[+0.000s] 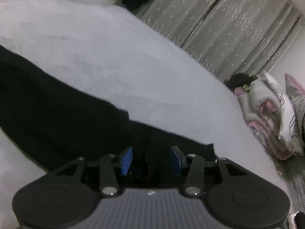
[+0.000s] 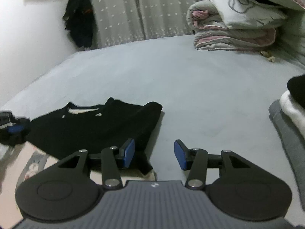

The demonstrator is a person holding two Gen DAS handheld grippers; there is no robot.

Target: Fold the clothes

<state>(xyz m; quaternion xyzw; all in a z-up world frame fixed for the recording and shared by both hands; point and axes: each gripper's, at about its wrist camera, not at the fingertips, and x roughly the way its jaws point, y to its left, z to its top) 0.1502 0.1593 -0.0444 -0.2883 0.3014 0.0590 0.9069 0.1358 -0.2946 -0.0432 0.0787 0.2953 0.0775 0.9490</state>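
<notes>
Partly folded black shirt (neckline showing) flat on bed

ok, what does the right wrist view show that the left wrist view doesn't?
Right wrist only: the black garment's neckline with a pale inner collar, a stack of light and grey clothes at the right edge, a dark garment hanging by the curtain, and the left gripper at the shirt's left edge.
Left wrist only: a close, blurred look at black cloth lying between its own open jaws.
Both: the grey bed sheet, the patterned curtain and the folded pink-and-white quilt.
</notes>
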